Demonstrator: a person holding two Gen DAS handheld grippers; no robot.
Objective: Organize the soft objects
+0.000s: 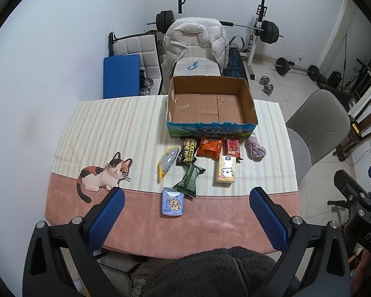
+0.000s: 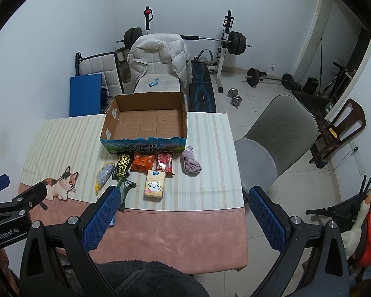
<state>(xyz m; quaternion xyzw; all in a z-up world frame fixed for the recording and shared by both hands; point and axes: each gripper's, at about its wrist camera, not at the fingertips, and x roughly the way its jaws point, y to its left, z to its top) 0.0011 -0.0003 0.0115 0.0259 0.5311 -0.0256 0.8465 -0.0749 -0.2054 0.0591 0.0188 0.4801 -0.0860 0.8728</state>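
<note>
An empty cardboard box (image 1: 250, 99) (image 2: 106, 126) stands at the table's far edge. In front of it lie soft items: a yellow-edged pouch (image 1: 167, 161), a black shoe-wipe pack (image 1: 188, 150), an orange packet (image 1: 209, 147), a red packet (image 1: 233, 147), a mauve cloth (image 1: 255, 150) (image 2: 190, 164), a yellow tissue pack (image 1: 225, 172) (image 2: 155, 184), a green packet (image 1: 189, 180) and a blue tissue pack (image 1: 173, 201). My left gripper (image 1: 186, 199) is open and empty above the near edge. My right gripper (image 2: 185, 198) is open and empty, further right.
The table has a striped and pink cloth (image 1: 106, 123) with a cat picture (image 1: 104, 173). A grey chair (image 2: 279, 133) stands right of the table. A chair with a white jacket (image 1: 197, 42), a barbell rack and dumbbells (image 1: 266, 85) are behind.
</note>
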